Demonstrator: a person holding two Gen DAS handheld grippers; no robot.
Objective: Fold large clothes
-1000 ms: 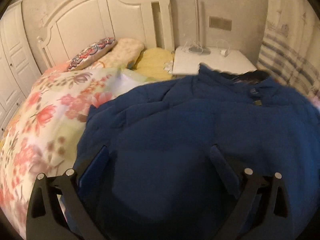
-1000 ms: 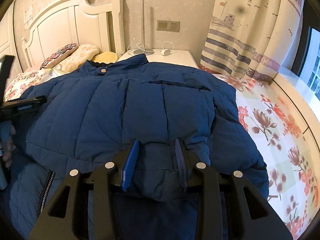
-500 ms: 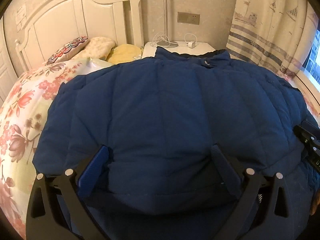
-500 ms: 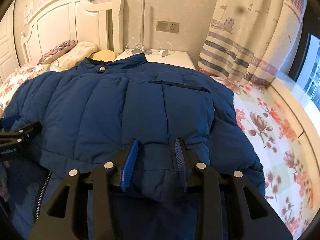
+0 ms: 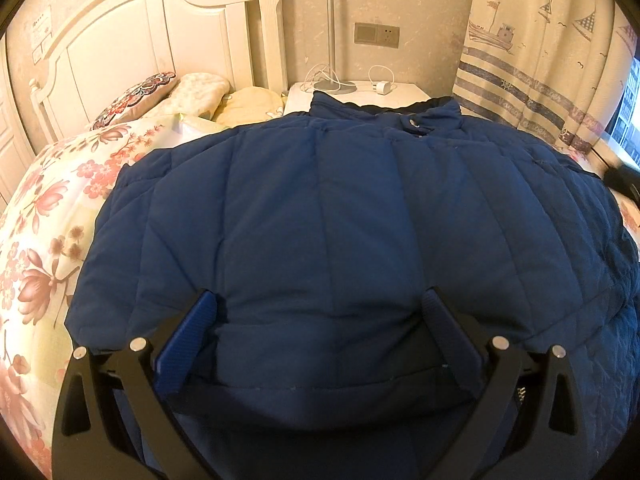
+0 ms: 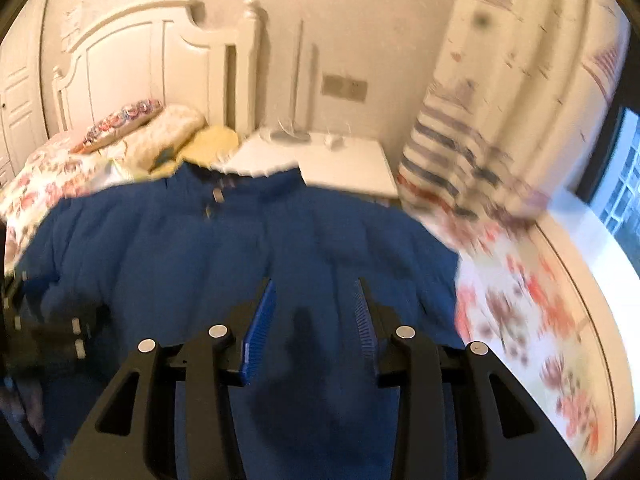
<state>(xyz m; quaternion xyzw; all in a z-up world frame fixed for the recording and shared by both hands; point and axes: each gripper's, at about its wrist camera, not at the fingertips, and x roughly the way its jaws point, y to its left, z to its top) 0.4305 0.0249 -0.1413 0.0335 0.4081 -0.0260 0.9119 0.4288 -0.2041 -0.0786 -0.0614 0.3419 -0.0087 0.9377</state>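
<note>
Left hand-held gripper [image 5: 320, 320] wide, angled down, jacket [image 5: 340, 208] hem between pads.

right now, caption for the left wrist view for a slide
Left tongs around the hem of a blue puffer jacket on a floral bed.

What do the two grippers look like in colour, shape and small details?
Both the left gripper and the right gripper have black frames with triangular cut-outs and round silver pins at the joints. Each carries two flat, ribbed blue pads as fingers. No cables or sleeves are visible.
</note>
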